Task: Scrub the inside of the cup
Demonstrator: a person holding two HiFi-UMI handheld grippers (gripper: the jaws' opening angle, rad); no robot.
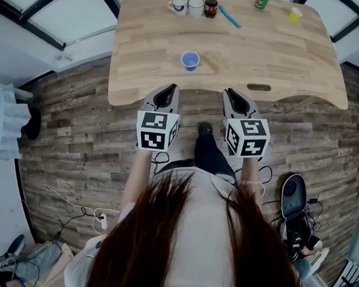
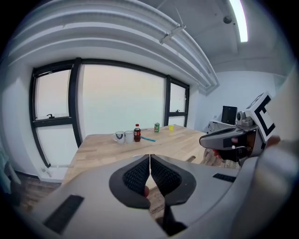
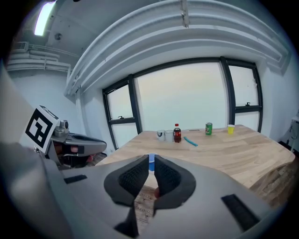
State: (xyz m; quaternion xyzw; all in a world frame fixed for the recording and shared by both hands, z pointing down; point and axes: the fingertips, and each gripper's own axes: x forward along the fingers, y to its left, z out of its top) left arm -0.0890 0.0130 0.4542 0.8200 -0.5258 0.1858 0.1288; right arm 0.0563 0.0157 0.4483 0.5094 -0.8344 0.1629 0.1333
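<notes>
A small blue cup (image 1: 190,60) stands upright on the wooden table (image 1: 285,61), near its front edge; in the right gripper view the blue cup (image 3: 151,164) shows just beyond the jaw tips. A blue brush (image 1: 229,17) lies at the back of the table. My left gripper (image 1: 166,90) and right gripper (image 1: 233,96) hover side by side at the table's front edge, short of the cup. Both are shut with nothing held. The left gripper (image 2: 150,157) has its pads together, and so does the right gripper (image 3: 152,157).
At the table's far side stand two mugs (image 1: 179,5), a cola bottle (image 1: 211,6), a green can (image 1: 261,0) and a yellow cup (image 1: 295,14). The table's front edge has a handle slot (image 1: 259,87). Cables and a vacuum-like device (image 1: 294,201) lie on the wooden floor.
</notes>
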